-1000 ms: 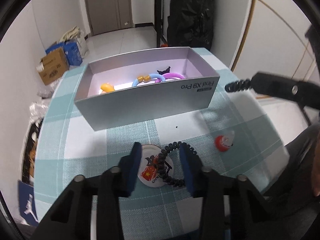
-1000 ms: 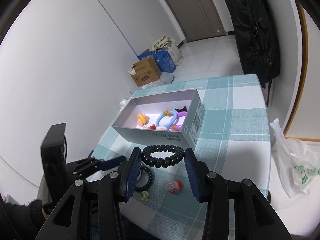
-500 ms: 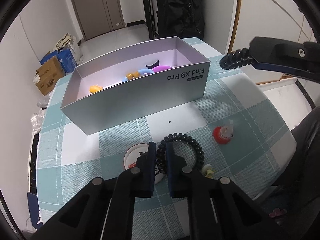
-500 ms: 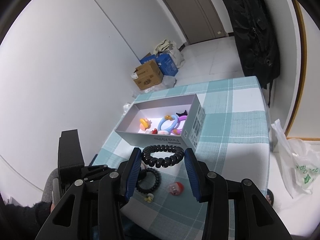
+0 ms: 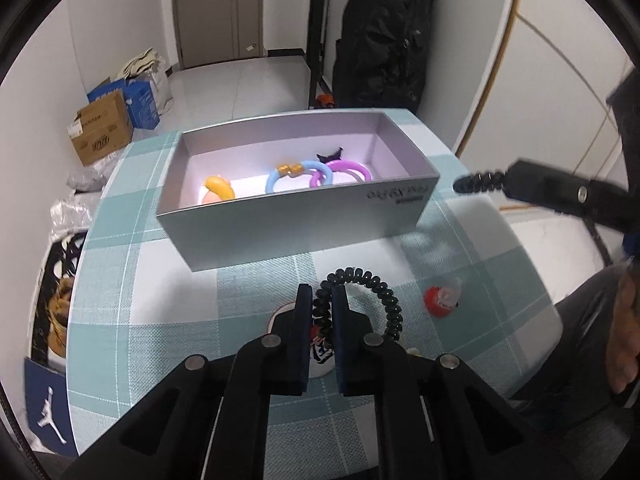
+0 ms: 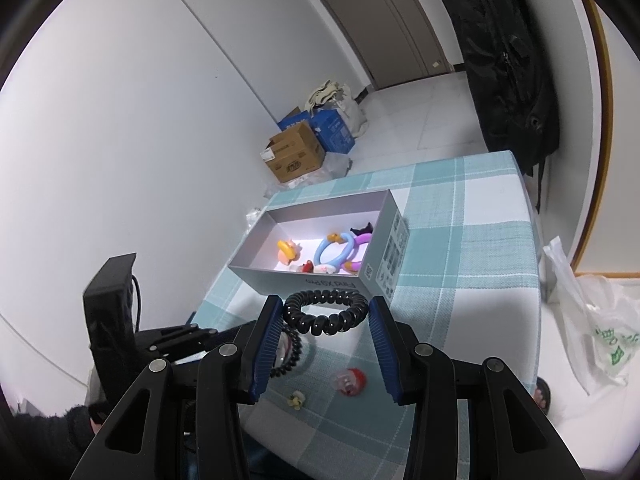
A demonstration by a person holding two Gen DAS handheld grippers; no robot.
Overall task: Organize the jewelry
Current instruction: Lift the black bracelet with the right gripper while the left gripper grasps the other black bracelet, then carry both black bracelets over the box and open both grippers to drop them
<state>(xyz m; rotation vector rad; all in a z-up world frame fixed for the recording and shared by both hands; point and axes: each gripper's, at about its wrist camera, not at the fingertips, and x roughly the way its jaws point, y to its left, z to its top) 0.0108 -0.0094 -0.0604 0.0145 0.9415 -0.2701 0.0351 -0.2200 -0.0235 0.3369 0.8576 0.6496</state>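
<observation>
A silver open box stands on the checked table and holds blue, purple and orange rings; it also shows in the right wrist view. My left gripper is shut on a black spiral hair tie, lifted just above a round white badge. My right gripper is shut on a second black spiral hair tie, held above the table near the box's right front corner. From the left wrist view the right gripper shows at the right.
A small red and clear trinket and a tiny yellow flower lie on the teal checked tablecloth. Cardboard boxes and a black bag stand on the floor beyond. A plastic bag hangs at the right.
My left gripper closed on the black hair tie over the badge and has lifted it slightly. My right gripper has kept its hair tie and risen a little.
</observation>
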